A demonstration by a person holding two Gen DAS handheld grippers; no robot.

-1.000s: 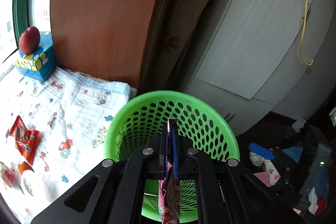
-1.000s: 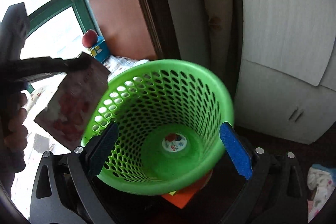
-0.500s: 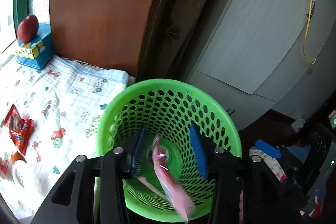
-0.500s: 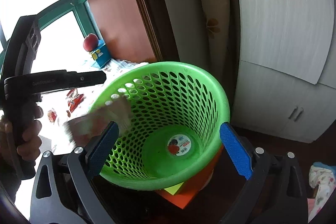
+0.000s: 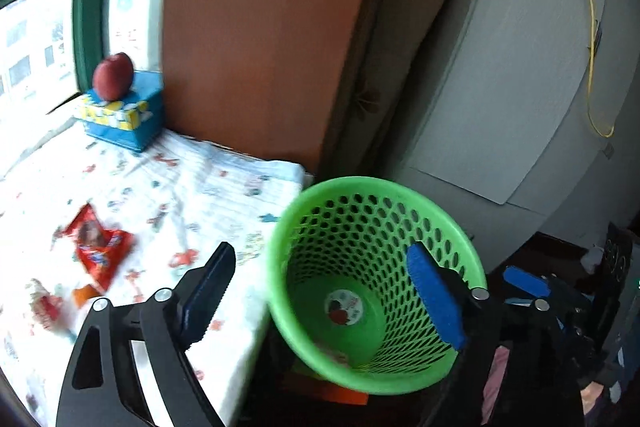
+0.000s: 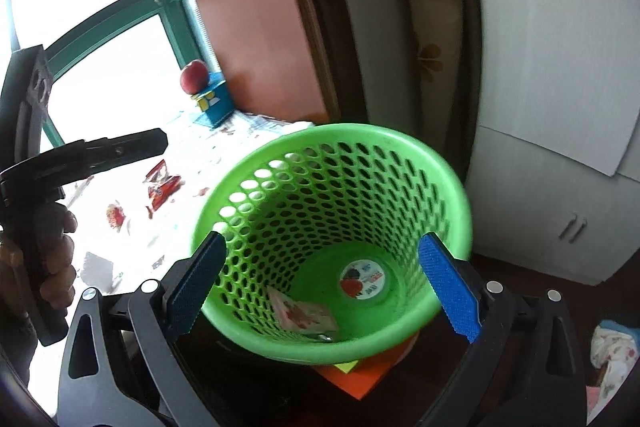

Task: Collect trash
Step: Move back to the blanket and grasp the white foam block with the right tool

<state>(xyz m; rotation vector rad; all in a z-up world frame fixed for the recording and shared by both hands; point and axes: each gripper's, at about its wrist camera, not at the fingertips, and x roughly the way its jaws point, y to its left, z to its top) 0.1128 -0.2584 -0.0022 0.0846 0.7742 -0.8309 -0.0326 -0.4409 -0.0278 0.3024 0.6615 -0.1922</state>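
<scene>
The green perforated basket (image 5: 372,183) stands on the floor beside the bed. My left gripper (image 5: 320,253) hangs above its left rim, jaws opening wide with nothing between the pads. A pink snack wrapper (image 6: 304,315) lies at the bottom of the basket (image 6: 340,131). Above the basket's near rim my right gripper (image 6: 323,239) stands open and empty. On the patterned bed sheet (image 5: 224,195) lies a red snack wrapper (image 5: 100,251), also seen as the red wrapper (image 6: 162,185) in the right wrist view. Small scraps (image 5: 44,303) lie near it.
A red apple (image 5: 114,81) rests on a blue box (image 5: 124,119) by the window. A brown wooden panel (image 5: 256,27) and a white cabinet (image 5: 500,87) stand behind the basket. Orange paper (image 6: 360,375) lies under it. Clothes (image 6: 612,347) lie on the floor at right.
My left gripper opened and let go of the pink wrapper, which dropped into the basket. The left gripper then swung left, towards the bed. The right gripper stayed open.
</scene>
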